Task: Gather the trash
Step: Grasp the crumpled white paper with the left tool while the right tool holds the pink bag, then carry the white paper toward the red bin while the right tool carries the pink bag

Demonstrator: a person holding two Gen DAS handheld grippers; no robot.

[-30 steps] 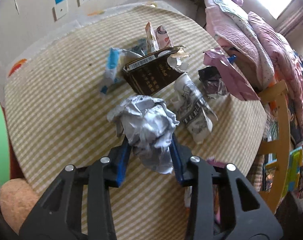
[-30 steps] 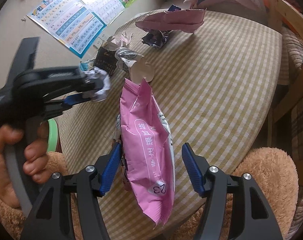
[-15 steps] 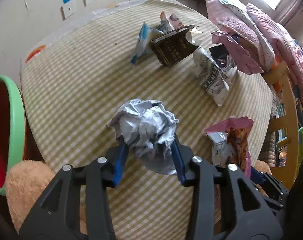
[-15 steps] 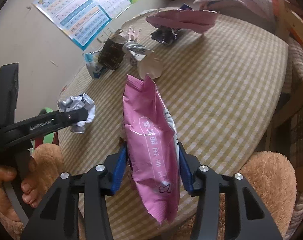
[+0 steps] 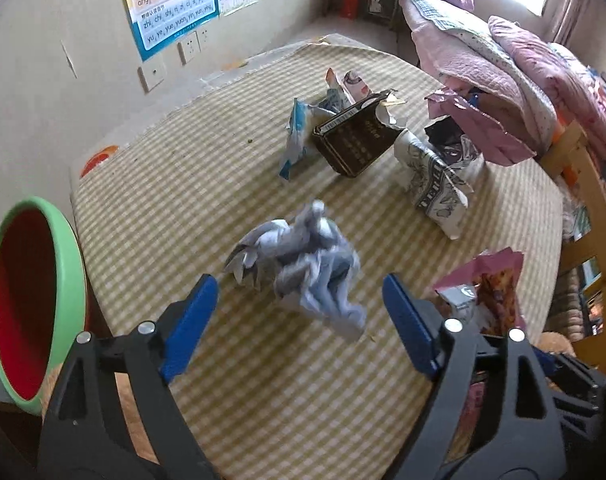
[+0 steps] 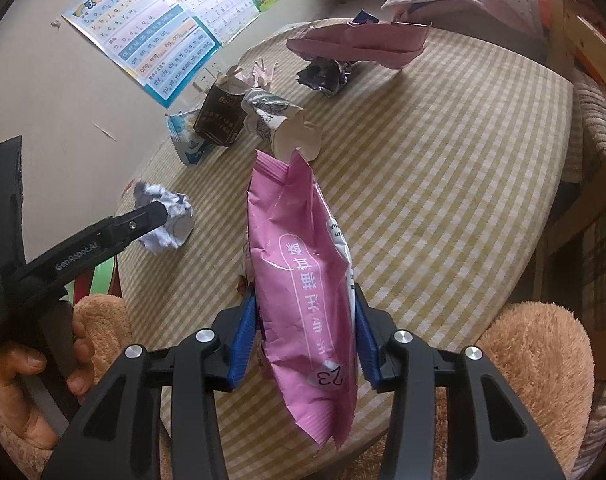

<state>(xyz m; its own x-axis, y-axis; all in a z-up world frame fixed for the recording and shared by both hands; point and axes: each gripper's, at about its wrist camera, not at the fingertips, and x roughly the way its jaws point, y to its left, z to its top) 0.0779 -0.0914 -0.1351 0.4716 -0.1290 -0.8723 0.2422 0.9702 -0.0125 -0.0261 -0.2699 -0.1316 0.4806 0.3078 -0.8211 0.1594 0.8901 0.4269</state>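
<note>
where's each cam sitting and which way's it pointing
Left wrist: rides the left gripper, looking down across the checked table at the crumpled paper lying between its open jaws; its own black arms show.
Right wrist: rides the right gripper, looking down along the pink bag that it clamps; a hand holding the left gripper shows.
Shared: paper, bag, table, dark box.

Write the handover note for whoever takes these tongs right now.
Left tongs: jaws have just been opening, crumpled paper ball loose between them over the table, not in the green-rimmed bin.
Right tongs: shut on the pink snack bag.
Done: nothing visibly binned.
Left: the ball, the bag, dark carton, paper cup, blue wrapper, far pink bag.
</note>
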